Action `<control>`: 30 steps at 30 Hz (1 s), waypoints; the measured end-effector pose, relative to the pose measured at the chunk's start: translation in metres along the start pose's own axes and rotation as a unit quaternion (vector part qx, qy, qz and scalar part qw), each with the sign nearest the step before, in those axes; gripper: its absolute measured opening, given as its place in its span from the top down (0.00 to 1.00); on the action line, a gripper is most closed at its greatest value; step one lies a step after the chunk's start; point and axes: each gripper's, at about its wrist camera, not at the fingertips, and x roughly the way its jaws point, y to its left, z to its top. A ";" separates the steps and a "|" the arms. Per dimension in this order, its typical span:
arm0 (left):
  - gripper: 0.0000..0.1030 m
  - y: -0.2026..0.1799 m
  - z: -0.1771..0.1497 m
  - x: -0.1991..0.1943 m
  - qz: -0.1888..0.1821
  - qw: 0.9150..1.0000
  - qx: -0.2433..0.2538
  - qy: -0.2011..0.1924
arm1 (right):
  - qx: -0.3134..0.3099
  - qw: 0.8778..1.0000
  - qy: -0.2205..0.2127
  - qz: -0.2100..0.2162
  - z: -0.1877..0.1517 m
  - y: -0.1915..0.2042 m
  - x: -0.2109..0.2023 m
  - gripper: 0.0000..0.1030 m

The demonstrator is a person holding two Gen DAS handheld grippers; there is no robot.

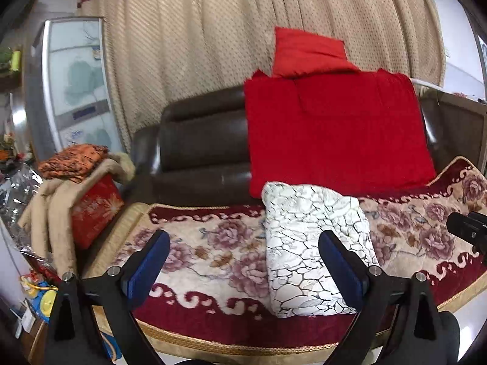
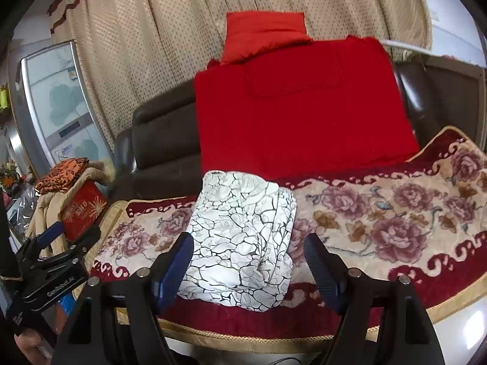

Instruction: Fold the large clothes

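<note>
A white garment with a black crackle print [image 1: 313,243] lies folded into a compact bundle on the floral sofa cover [image 1: 213,243]; it also shows in the right wrist view [image 2: 243,243]. My left gripper [image 1: 243,243] is open and empty, held in front of the sofa with the bundle behind its right finger. My right gripper [image 2: 248,248] is open and empty, its fingers on either side of the bundle's near end, above it. The left gripper [image 2: 51,243] shows at the left edge of the right wrist view.
A dark leather sofa back [image 1: 197,140] carries a red blanket [image 1: 334,133] and a red cushion [image 1: 307,51]. Beige curtains [image 1: 213,45] hang behind. A red box with folded cloth [image 1: 88,200] stands left of the sofa, next to a tall cabinet [image 1: 76,85].
</note>
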 end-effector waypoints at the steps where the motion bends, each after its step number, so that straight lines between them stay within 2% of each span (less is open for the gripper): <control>1: 0.03 0.002 0.002 -0.008 0.006 1.000 -0.001 -0.007 | -0.001 1.000 -0.003 0.000 0.001 0.002 -0.006 0.24; 13: 0.03 0.023 0.013 -0.072 0.031 0.998 -0.022 -0.045 | -0.012 0.999 -0.037 0.003 0.001 0.029 -0.067 0.23; 30: 0.03 0.045 0.010 -0.106 0.059 0.996 -0.038 -0.060 | -0.021 0.999 -0.027 0.012 -0.010 0.051 -0.095 0.23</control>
